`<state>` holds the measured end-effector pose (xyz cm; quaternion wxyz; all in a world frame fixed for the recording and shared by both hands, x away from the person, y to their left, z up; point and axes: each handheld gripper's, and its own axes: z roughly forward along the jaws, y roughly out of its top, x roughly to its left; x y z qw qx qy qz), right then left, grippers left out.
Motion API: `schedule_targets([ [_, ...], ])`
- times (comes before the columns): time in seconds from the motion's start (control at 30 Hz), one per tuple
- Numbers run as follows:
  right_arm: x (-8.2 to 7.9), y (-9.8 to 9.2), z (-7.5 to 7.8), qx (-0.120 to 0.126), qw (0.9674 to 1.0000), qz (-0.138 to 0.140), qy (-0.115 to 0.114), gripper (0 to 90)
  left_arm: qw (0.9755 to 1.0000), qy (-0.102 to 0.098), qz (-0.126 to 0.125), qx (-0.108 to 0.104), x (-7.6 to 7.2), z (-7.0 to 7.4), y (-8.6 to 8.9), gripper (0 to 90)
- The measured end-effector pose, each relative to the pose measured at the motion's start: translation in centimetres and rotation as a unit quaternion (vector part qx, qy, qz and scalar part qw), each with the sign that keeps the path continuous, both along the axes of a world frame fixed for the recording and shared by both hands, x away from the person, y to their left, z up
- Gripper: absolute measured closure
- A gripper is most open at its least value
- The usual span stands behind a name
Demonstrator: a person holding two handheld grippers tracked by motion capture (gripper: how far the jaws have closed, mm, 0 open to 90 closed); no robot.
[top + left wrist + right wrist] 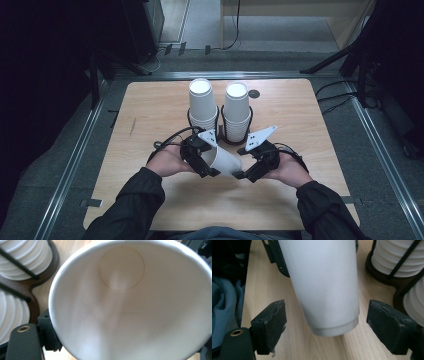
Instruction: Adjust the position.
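A white paper cup [226, 160] lies on its side just above the table, between my two grippers. My left gripper [212, 159] is shut on its rim end; in the left gripper view I look into the cup's mouth [130, 310], with one jaw pad [51, 335] pressed on the outer wall. My right gripper [241, 164] is open around the cup's base. In the right gripper view the cup's base [329, 290] hangs between the two black pads [272, 322], with a gap on each side.
Two tall stacks of white cups [202, 102] [236, 107] stand upside down in black wire holders on a dark base, just behind the grippers. The wooden table [150, 115] has bare surface on both sides and in front. A small dark disc [254, 93] lies near the far edge.
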<state>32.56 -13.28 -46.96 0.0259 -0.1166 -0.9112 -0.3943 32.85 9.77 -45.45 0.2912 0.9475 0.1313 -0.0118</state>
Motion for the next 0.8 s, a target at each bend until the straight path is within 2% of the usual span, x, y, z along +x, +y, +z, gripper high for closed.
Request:
schedule_targets([
  [0.37, -0.7, 2.4, -1.2, -0.028, 0.9988, 0.035, -0.02, 16.8, 0.9998, 0.014, -0.013, 0.0, -0.6, 0.3, -1.1, 13.3],
  [0.57, -0.8, 2.5, -1.3, -0.03, 0.9983, 0.039, -0.03, 22.0, 0.9997, 0.018, -0.016, -0.001, -0.7, 0.5, -1.1, 12.7],
  [0.67, -0.9, 2.6, -1.2, -0.029, 0.9984, 0.04, -0.029, 22.1, 0.9997, 0.019, -0.016, -0.002, -0.7, 0.4, -1.1, 11.0],
  [0.7, -0.9, 2.6, -1.2, -0.028, 0.9985, 0.04, -0.024, 22.1, 0.9998, 0.011, -0.016, -0.008, -0.8, 0.4, -1.0, 10.1],
  [0.8, -0.9, 2.6, -1.2, -0.027, 0.9986, 0.041, -0.022, 22.0, 0.9998, 0.015, -0.012, -0.011, -0.8, 0.4, -1.1, 8.7],
])
